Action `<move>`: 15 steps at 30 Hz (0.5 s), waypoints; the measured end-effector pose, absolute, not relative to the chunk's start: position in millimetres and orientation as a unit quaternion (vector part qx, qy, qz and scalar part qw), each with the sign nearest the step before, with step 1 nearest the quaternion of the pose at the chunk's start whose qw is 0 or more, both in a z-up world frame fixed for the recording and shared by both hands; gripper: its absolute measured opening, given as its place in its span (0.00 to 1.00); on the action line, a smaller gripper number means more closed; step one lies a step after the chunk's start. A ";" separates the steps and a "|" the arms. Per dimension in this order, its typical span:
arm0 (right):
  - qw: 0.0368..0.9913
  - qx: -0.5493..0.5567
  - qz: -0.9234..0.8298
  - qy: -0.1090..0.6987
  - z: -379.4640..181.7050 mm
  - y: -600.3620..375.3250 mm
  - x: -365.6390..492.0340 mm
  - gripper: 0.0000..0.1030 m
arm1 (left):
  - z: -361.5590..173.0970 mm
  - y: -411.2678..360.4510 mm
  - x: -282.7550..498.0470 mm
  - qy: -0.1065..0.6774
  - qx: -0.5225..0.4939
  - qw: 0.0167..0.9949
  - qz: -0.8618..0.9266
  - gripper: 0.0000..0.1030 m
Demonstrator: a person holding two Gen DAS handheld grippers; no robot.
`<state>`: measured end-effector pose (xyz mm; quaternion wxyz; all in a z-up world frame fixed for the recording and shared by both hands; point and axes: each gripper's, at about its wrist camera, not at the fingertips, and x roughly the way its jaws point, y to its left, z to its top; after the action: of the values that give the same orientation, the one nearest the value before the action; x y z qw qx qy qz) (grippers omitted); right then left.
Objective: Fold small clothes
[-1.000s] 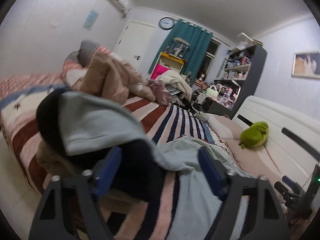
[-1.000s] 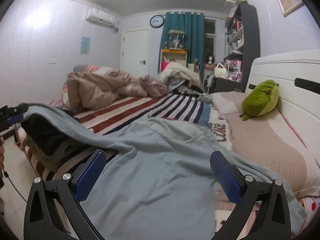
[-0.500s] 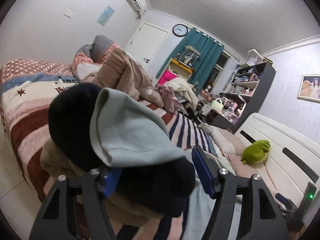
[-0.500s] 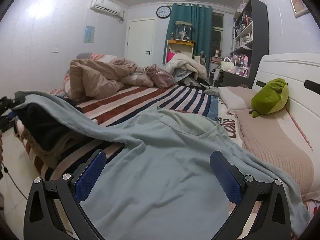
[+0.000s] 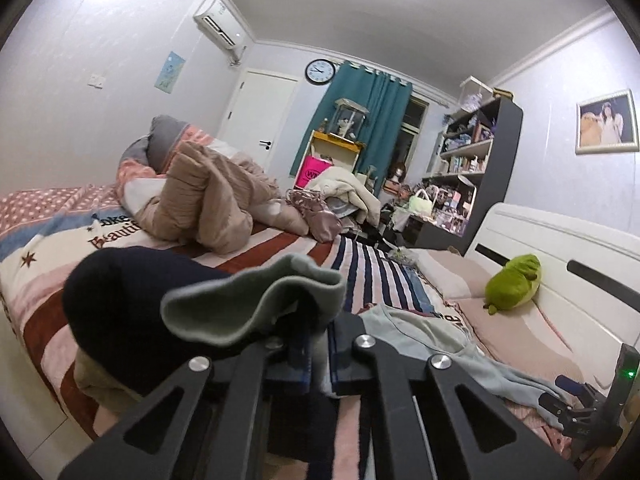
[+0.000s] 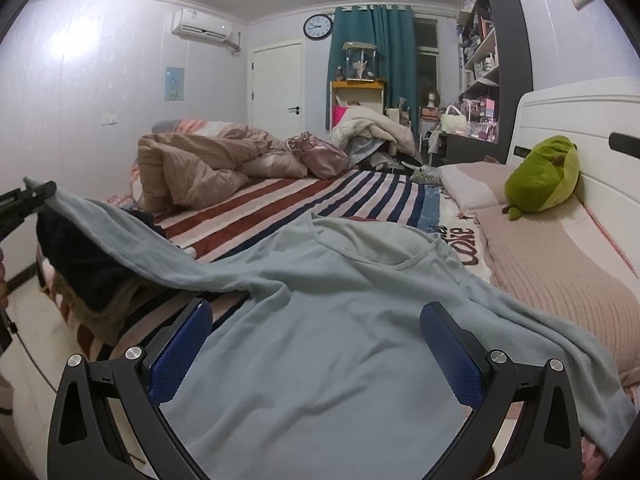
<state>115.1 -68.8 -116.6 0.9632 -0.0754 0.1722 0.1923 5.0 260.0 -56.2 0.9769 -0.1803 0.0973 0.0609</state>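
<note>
The left gripper (image 5: 318, 354) has its fingers pressed together, pinching the sleeve end of the pale blue-grey shirt (image 6: 320, 340), which rises in a fold just above them, beside a dark garment (image 5: 120, 300) heaped at the near left edge of the striped bed (image 6: 320, 196). The right gripper (image 6: 316, 356) hovers with its fingers (image 6: 180, 344) spread wide over the shirt's body, gripping nothing, while the shirt lies flat across the near part of the bed, its sleeve stretched left.
</note>
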 end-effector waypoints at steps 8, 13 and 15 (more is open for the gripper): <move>0.970 -0.045 0.183 0.156 -120.0 -121.4 109.9 1.00 | -32.7 177.0 36.6 0.106 -0.145 0.984 0.004 0.03; 0.977 -0.021 0.152 0.151 -124.7 -173.2 107.5 1.00 | -28.8 93.7 72.7 0.128 -0.115 0.982 -0.080 0.03; 0.979 -0.016 0.138 0.147 -126.6 -192.4 105.8 1.00 | -36.4 58.4 90.9 0.153 -0.108 0.973 -0.132 0.03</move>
<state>105.8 -192.4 -126.6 0.9793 -0.0158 0.1473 0.1383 90.9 58.4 -36.4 0.9734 -0.1078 0.1532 -0.1320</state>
